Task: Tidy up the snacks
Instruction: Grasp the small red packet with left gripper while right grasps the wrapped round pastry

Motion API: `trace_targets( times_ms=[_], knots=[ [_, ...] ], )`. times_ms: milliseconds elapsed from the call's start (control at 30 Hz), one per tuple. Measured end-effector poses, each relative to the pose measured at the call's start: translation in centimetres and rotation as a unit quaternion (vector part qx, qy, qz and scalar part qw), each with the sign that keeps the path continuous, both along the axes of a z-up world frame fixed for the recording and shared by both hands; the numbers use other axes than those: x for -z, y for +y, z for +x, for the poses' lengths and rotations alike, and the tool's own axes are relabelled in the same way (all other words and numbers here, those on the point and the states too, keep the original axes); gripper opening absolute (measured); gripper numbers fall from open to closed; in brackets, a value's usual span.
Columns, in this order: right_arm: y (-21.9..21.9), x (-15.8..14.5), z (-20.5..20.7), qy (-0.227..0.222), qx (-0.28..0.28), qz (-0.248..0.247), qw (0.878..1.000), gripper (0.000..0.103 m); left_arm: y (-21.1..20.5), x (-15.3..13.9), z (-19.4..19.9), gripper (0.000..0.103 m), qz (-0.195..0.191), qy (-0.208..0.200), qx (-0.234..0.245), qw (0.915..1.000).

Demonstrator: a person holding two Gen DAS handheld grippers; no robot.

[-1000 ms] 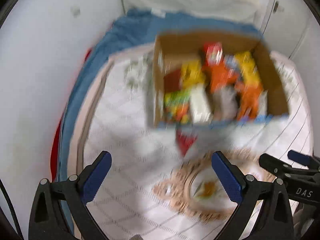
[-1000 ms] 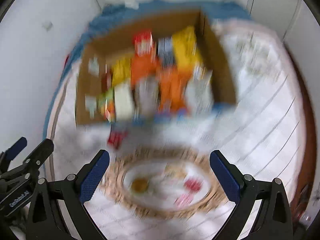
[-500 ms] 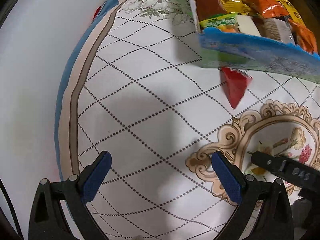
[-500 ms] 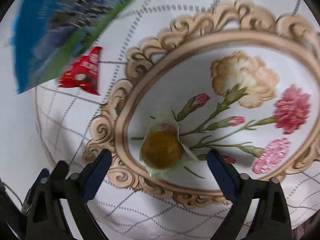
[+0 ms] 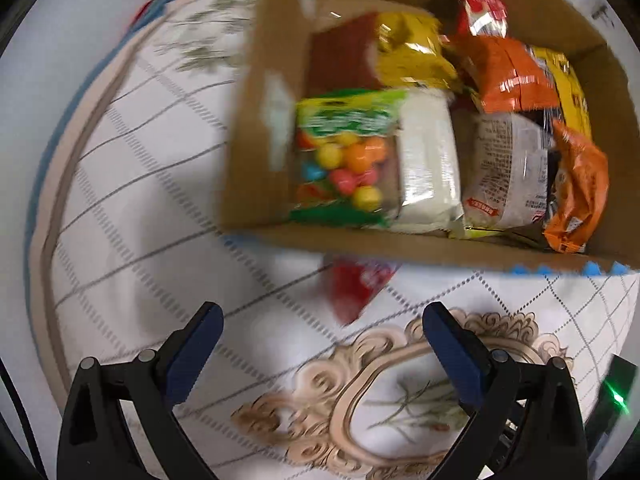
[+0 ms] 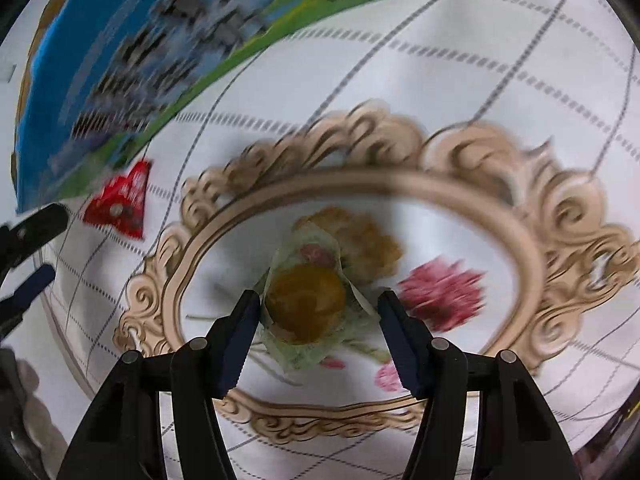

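Most of the sorting appears finished: the open brown cardboard box (image 5: 608, 128) is sitting on the white quilted cloth with a grey lattice print (image 5: 132, 208), and it is already packed with packets, among them a green bag of coloured candy balls (image 5: 344, 160), a white foil pouch (image 5: 428, 160), an orange crinkled bag (image 5: 516, 76) and a yellow bag (image 5: 408, 52).

Two items are lying outside it. A small red triangular packet (image 6: 120, 204) is resting on the cloth just beside the box's blue-and-green printed front wall (image 6: 132, 60). A round amber sweet in a clear greenish wrapper (image 6: 306, 304) is sitting inside the beige scroll-framed flower medallion (image 6: 480, 168) printed on the cloth.

The right gripper (image 6: 318, 320) is straddling that wrapped sweet, its jaws standing apart with one blue pad at each side; whether the pads are touching the wrapper is hard to say through the blur, but it is probably not gripped yet. The left gripper (image 5: 322, 332) is hovering wide apart and holding nothing, facing the box with the red packet just ahead.

Judging from this, the sweet and then the red packet are what is left to box.
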State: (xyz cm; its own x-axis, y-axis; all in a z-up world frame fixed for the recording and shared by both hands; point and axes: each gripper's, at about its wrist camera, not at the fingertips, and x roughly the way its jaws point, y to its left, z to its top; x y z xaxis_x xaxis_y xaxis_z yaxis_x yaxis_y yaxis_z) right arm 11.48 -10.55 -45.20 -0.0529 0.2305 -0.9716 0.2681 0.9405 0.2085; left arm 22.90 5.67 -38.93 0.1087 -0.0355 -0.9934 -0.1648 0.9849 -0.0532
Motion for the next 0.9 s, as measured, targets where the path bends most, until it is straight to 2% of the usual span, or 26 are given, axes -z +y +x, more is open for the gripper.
trace_targets(
  times_ms=[100,133,167,233,300,500,567,900],
  knots=[
    [-0.7,-0.2,0.3,-0.001,0.004,-0.005,1.0,0.064,-1.2,1.5,1.4,0.102,0.009,0.012,0.021,0.9997],
    [-0.8,-0.2,0.4,-0.001,0.005,-0.005,1.0,0.064,-1.5,1.9,1.8,0.095,0.013,0.012,0.027,0.9995],
    [-1.0,-0.2,0.5,0.0,0.005,-0.005,1.0,0.064,-1.7,2.0,2.1,0.088,0.015,0.011,0.032,0.9993],
    [-1.3,-0.4,0.8,0.001,0.005,-0.004,1.0,0.064,-2.1,2.5,2.7,0.046,0.019,0.016,0.041,0.9988],
    [-1.9,-0.6,1.3,0.002,0.005,-0.003,1.0,0.064,-2.5,3.0,2.9,0.037,0.015,0.024,0.051,0.9983],
    [-3.1,-1.1,3.9,0.005,0.007,0.007,1.0,0.064,-3.0,2.3,0.9,0.032,0.022,0.026,0.066,0.9972],
    [-4.1,-1.9,3.7,0.003,0.004,0.012,1.0,0.064,-3.7,1.6,-1.3,0.032,0.019,0.027,0.069,0.9971],
    [-4.6,-3.5,0.1,0.018,-0.024,0.035,0.999,0.064,-1.7,0.6,-12.6,0.032,-0.005,0.072,0.055,0.9959]
  ],
)
